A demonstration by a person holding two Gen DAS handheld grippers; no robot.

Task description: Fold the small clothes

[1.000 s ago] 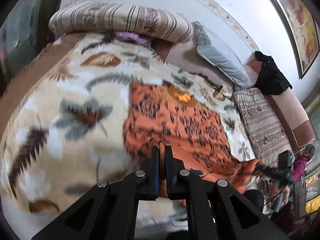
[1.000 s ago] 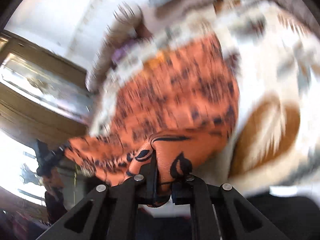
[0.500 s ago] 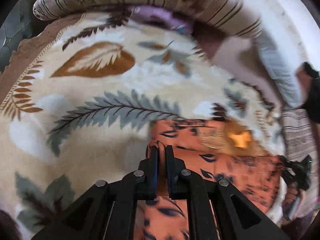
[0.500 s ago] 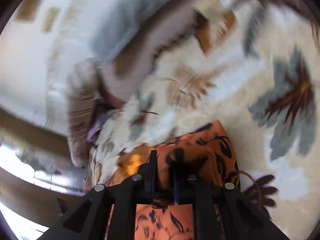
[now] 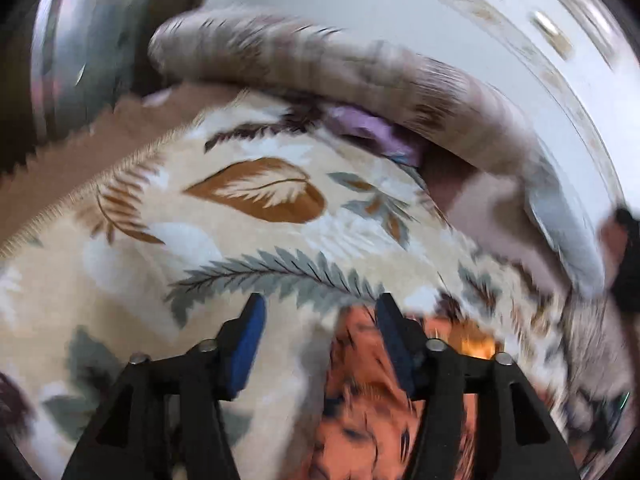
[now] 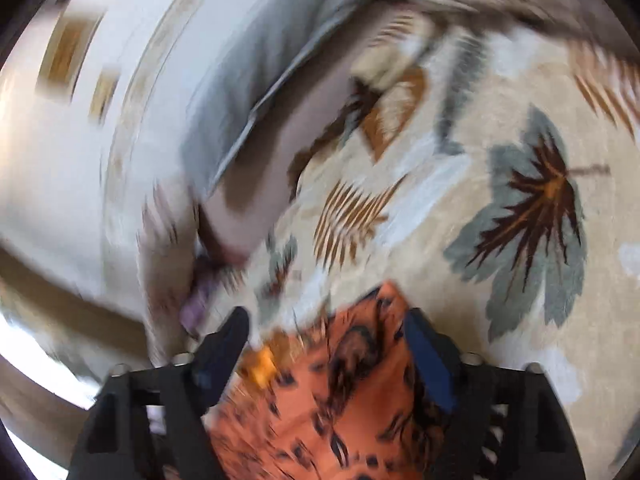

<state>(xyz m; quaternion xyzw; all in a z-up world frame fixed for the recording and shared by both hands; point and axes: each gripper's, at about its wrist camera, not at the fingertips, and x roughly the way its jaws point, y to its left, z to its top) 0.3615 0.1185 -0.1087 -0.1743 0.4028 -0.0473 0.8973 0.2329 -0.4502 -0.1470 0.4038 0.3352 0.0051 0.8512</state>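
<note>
The left gripper and right gripper have just been opening; both stand spread, tilted downward, pads clear of the orange black-patterned cloth garment, which lies loose between and below them. It rests on a cream leaf-printed blanket. Beyond lie a striped beige bolster, a grey pillow and a white wall.

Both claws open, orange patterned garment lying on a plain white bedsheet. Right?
Not quite. Both the left claw and right claw are open, having just released, and the orange patterned garment lies flat, but the bed cover isn't plain white: it is cream with a leaf print, clearest in the left wrist view.
</note>
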